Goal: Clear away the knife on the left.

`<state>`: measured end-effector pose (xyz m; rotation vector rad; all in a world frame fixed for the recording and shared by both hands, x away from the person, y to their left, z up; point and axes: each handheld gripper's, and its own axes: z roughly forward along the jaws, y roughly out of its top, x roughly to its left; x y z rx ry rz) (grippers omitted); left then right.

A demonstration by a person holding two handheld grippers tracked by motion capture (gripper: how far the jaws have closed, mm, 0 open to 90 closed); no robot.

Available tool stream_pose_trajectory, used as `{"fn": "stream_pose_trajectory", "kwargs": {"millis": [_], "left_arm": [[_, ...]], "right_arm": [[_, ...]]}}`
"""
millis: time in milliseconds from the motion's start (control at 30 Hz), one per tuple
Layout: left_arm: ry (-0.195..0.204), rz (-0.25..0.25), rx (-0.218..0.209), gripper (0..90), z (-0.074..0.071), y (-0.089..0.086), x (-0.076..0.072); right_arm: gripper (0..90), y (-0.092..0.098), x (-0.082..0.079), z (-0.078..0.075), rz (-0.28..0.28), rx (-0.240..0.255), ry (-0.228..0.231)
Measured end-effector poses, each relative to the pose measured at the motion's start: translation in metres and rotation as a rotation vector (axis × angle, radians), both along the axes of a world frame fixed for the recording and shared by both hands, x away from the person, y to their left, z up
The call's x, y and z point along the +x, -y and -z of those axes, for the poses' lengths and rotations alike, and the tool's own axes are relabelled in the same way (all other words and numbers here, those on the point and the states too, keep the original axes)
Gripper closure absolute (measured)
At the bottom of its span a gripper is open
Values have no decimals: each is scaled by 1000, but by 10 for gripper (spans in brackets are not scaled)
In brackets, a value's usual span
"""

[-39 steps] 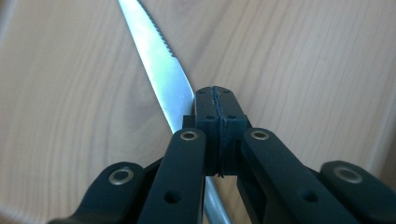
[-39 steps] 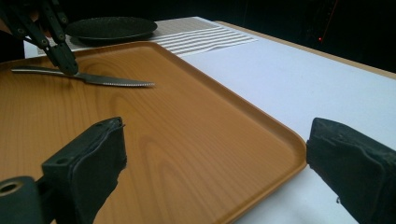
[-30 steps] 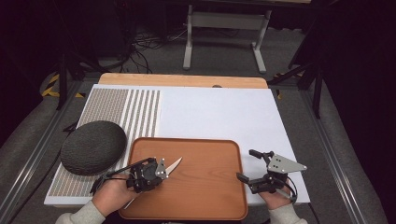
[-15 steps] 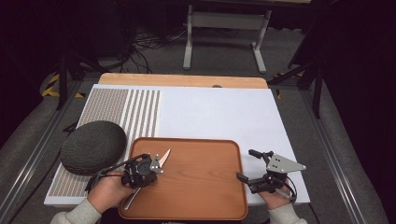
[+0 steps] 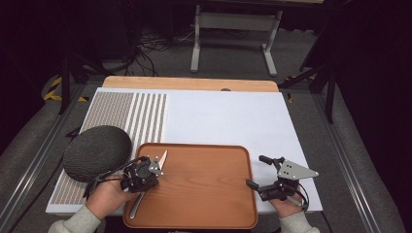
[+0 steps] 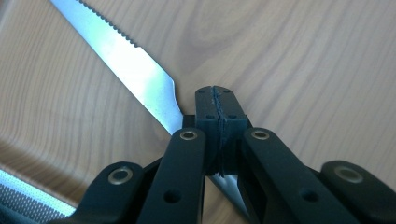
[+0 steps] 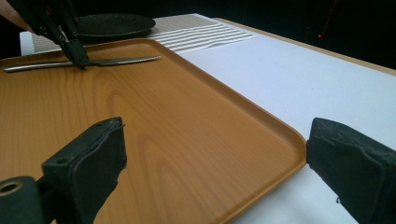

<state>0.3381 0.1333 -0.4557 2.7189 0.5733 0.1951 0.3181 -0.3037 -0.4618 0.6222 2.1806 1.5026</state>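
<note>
The left claw is clamped tight on the serrated steel table knife, which lies flat at the left edge of the brown wooden tray. Letting go seems next. The right claw gapes empty beside the tray's right rim.

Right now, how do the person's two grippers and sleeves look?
Both grippers are black. The left gripper trails a thin black cable. The right gripper carries a grey three-cornered plate with small holes. The jaw links show round metal rivets. Both sleeves are light grey.
</note>
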Motion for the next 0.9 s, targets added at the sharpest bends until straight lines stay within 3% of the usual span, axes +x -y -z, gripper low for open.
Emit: {"fn": "stream_pose_trajectory", "kwargs": {"millis": [567, 900], "left_arm": [[-35, -40, -36, 889, 1, -13, 5], [-34, -47, -42, 883, 2, -20, 7]], "right_arm": [[56, 1, 0, 0, 2, 1, -1], [56, 1, 0, 0, 3, 0, -1]]}}
